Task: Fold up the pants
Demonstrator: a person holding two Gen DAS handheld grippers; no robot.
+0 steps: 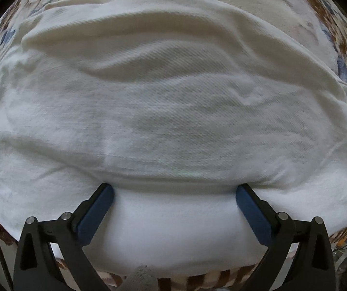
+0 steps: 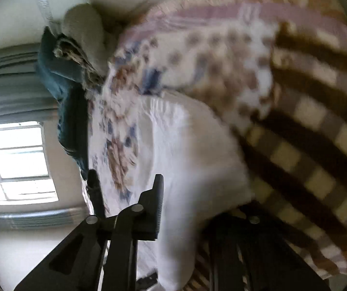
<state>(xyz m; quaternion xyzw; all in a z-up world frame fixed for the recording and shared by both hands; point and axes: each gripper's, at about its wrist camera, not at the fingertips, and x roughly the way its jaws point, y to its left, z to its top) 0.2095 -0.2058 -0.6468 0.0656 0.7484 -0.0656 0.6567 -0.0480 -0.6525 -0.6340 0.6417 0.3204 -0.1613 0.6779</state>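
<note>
Fingers (image 1: 105, 208) of the left gripper (image 1: 174, 194) are held spread wide, their blue pads set to either side of a thick roll of the white pants (image 1: 163, 111), which are laid across the floral bedspread (image 1: 6, 36); nothing is pinched, and the fold edge passes just ahead of the tips, so a pressing or smoothing of the fold is judged to be in hand. Beyond the tips the cloth is seen in soft ridges that could keep the fold from lying flat. In the blurred right view, the right gripper (image 2: 197, 194) is tilted sideways with white cloth between its fingers; one finger is hidden, so whether the cloth is pinched cannot be told. Past the fingers a striped blanket (image 2: 314, 131), a teal pillow (image 2: 59, 72) and a window (image 2: 20, 162) are seen, all well apart from the work
</note>
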